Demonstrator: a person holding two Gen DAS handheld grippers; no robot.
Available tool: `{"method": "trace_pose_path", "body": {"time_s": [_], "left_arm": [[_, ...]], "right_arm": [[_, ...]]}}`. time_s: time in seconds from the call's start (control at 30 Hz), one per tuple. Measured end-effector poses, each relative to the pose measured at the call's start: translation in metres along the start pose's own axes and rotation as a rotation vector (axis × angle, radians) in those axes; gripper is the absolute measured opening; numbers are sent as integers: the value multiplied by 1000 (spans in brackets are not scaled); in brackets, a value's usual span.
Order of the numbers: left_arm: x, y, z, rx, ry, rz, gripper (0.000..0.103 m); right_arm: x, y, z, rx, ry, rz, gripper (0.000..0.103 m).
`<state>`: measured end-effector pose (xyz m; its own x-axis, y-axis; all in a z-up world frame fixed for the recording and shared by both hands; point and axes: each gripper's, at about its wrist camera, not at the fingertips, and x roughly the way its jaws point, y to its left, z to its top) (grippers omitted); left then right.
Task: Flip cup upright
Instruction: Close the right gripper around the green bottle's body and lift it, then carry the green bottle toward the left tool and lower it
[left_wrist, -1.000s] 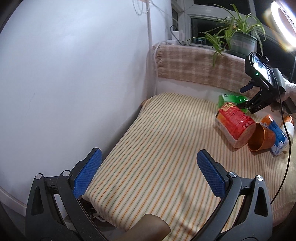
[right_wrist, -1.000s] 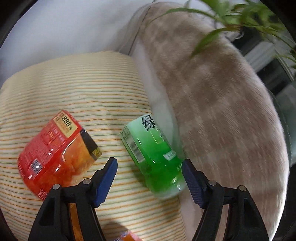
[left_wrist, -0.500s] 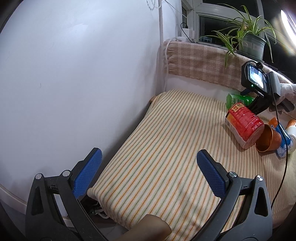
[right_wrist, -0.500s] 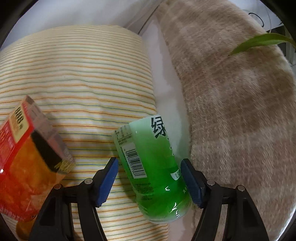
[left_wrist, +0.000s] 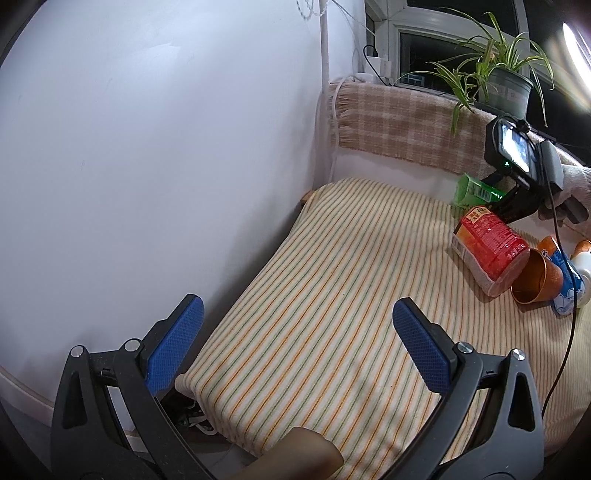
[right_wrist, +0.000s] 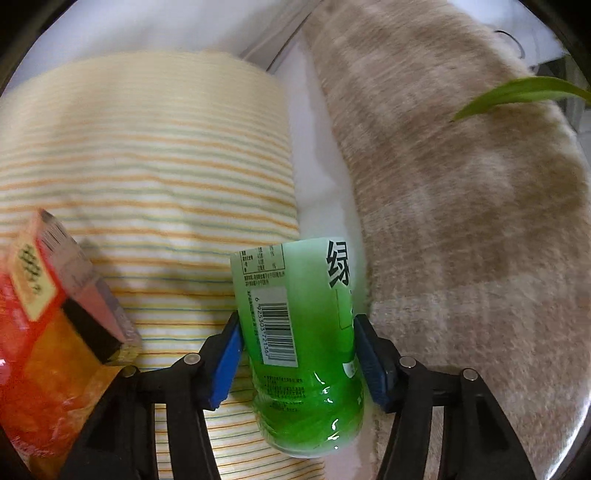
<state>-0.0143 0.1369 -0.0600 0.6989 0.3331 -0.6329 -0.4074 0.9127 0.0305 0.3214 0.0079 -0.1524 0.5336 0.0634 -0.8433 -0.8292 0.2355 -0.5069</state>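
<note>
A green printed cup (right_wrist: 291, 280) lies on its side at the back edge of the striped cloth (right_wrist: 147, 166), next to the white ledge. My right gripper (right_wrist: 295, 325) is shut on the green cup, one blue pad pressed to each side of its body. In the left wrist view the same green cup (left_wrist: 476, 190) shows at the far right, partly hidden by the right gripper's black body. My left gripper (left_wrist: 297, 314) stands open above the cloth's front left corner, holding nothing.
A red printed cup (left_wrist: 487, 243) lies on its side just left of the green one. A copper cup (left_wrist: 535, 280) and a blue-white packet (left_wrist: 565, 284) lie beside it. A checked cloth (left_wrist: 402, 122) and potted plant (left_wrist: 506, 85) back the table. A white wall stands left.
The right gripper moved forward around the green cup and its jaws narrowed from wide open until both pads touch it. The left gripper pulled back a little and stayed open.
</note>
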Motion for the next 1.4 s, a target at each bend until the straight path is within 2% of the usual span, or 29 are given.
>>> {"method": "trace_pose_path", "body": {"time_s": [0.3, 0.37, 0.47, 0.7, 0.83, 0.97, 1.17, 1.4], "left_arm": [[-13, -8, 1, 16, -25, -26, 103], [-18, -10, 1, 19, -38, -32, 103], [-25, -12, 1, 28, -56, -40, 103], [-38, -24, 1, 41, -84, -76, 103], [-45, -31, 2, 45, -104, -113, 103], [-47, -40, 3, 57, -101, -151, 103], [-50, -59, 2, 96, -93, -218, 103], [-52, -75, 1, 117, -67, -302, 103]], "right_arm": [[-50, -2, -25, 73, -128, 5, 59], [-80, 0, -21, 104, -167, -3, 59], [-118, 1, -33, 152, -236, -7, 59], [-196, 13, -80, 293, -394, 24, 59], [-225, 31, -112, 427, -469, 82, 59], [-242, 47, -136, 570, -503, 145, 59], [-260, 78, -177, 761, -509, 219, 60], [-249, 94, -223, 1073, -481, 416, 60]]}}
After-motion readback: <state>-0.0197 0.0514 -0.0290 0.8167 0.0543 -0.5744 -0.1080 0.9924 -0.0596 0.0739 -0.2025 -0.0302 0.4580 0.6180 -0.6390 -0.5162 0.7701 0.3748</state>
